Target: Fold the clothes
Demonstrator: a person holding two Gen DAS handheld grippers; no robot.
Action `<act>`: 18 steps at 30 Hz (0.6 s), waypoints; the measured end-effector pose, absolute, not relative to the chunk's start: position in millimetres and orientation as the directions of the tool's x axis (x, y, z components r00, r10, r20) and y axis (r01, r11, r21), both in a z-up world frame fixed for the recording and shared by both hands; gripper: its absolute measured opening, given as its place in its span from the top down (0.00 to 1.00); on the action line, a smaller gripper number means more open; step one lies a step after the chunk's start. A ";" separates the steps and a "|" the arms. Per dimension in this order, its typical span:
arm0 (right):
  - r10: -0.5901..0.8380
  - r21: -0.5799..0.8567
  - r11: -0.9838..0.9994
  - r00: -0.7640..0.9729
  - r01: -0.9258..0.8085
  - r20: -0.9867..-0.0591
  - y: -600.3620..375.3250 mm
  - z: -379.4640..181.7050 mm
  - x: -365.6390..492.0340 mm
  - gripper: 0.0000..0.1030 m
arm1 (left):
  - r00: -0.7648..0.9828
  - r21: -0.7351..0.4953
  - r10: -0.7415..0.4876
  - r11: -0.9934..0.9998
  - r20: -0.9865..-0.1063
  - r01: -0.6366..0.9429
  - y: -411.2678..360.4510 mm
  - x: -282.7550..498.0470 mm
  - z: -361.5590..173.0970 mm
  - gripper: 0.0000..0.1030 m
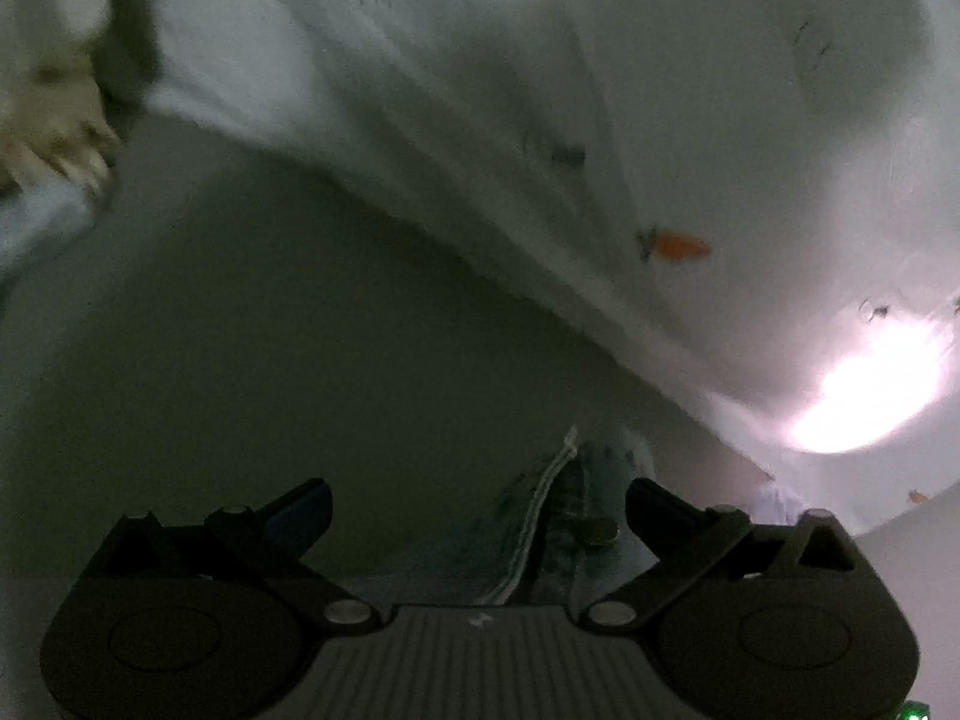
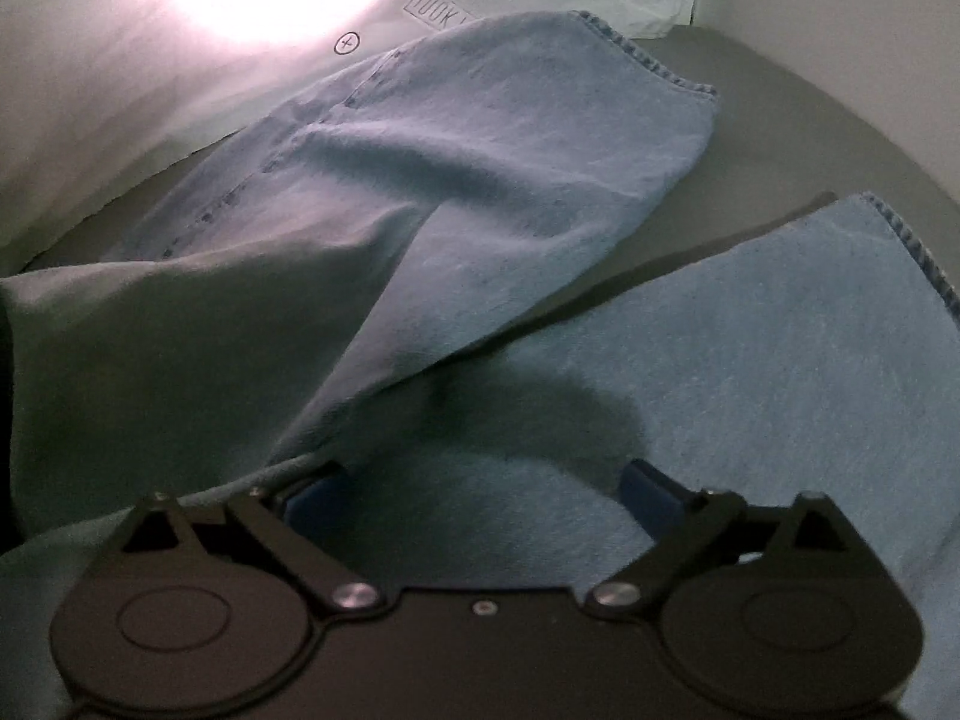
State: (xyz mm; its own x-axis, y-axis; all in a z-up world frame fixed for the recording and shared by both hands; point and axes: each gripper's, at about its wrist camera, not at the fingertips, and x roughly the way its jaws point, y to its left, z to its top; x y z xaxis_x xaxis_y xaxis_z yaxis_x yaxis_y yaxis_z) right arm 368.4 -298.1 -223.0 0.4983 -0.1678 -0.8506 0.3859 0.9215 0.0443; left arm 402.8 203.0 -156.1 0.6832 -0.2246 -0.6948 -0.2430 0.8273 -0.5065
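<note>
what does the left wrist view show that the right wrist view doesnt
Only the left wrist view: a white cloth with a small orange carrot print, draped above a dim grey surface, and a seamed denim part with a metal button.

Only the right wrist view: two spread blue jean legs with stitched hems, and printed markings on the white sheet.

Both: blue denim between wide-open jaws, left claw and right claw, plus a bright glare.

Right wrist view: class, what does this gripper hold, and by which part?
Nothing. The right gripper stands open over the jeans; its pads press no denim.
</note>
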 end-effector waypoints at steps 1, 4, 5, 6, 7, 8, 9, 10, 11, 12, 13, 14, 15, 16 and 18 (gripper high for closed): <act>-0.173 0.038 0.922 0.498 0.385 -0.850 -296.3 -224.0 368.2 0.04 | 0.660 -0.491 -0.210 0.828 -0.721 -0.273 199.2 410.7 -162.0 0.20; -0.181 0.028 0.924 0.501 0.382 -0.846 -298.9 -226.5 365.9 0.04 | 0.620 -0.483 -0.158 0.779 -0.769 -0.400 198.7 424.6 -176.7 0.94; -0.181 0.027 0.925 0.502 0.379 -0.846 -300.0 -227.3 366.0 0.04 | 0.640 -0.500 -0.144 0.757 -0.755 -0.420 199.4 422.8 -174.8 0.94; -0.180 0.028 0.926 0.504 0.377 -0.845 -301.7 -228.6 365.2 0.04 | 0.659 -0.518 -0.129 0.735 -0.741 -0.438 200.1 420.8 -172.6 0.95; -0.178 0.028 0.927 0.505 0.373 -0.845 -303.5 -229.1 365.0 0.04 | 0.674 -0.501 -0.100 0.748 -0.732 -0.435 196.8 419.0 -164.6 0.95; -0.176 0.028 0.929 0.506 0.370 -0.844 -305.2 -229.6 364.8 0.04 | 0.688 -0.468 -0.060 0.775 -0.723 -0.424 191.9 416.8 -150.6 0.95; -0.175 0.027 0.929 0.505 0.368 -0.845 -306.3 -230.0 364.7 0.04 | 0.703 -0.433 -0.021 0.801 -0.711 -0.414 187.0 414.5 -136.3 0.96; -0.174 0.029 0.930 0.505 0.367 -0.845 -307.6 -230.4 364.6 0.04 | 0.719 -0.405 0.014 0.818 -0.694 -0.407 181.9 410.6 -120.5 0.96; -0.173 0.030 0.930 0.506 0.367 -0.845 -309.0 -230.6 364.4 0.04 | 0.741 -0.396 0.045 0.823 -0.670 -0.408 180.0 404.3 -103.5 0.96; -0.172 0.031 0.930 0.506 0.367 -0.845 -309.5 -230.2 363.4 0.04 | 0.767 -0.384 0.082 0.829 -0.636 -0.408 177.9 395.6 -83.7 0.96; -0.171 0.032 0.930 0.507 0.367 -0.845 -310.1 -230.1 362.5 0.04 | 0.785 -0.329 0.146 0.850 -0.602 -0.411 171.0 388.2 -66.2 0.96; -0.171 0.033 0.930 0.510 0.366 -0.843 -310.8 -230.2 361.7 0.04 | 0.800 -0.270 0.209 0.868 -0.562 -0.416 163.9 380.9 -48.8 0.96; -0.172 0.032 0.931 0.512 0.364 -0.842 -311.2 -230.7 361.1 0.04 | 0.808 -0.192 0.272 0.886 -0.522 -0.423 154.3 374.4 -39.9 0.96; -0.174 0.029 0.932 0.514 0.362 -0.840 -311.3 -231.1 360.7 0.04 | 0.808 -0.098 0.324 0.902 -0.493 -0.421 143.3 371.5 -37.7 0.96; -0.183 0.019 0.933 0.517 0.359 -0.836 -310.2 -232.4 361.6 0.03 | 0.775 0.039 0.393 0.901 -0.494 -0.433 130.5 376.5 -55.6 0.94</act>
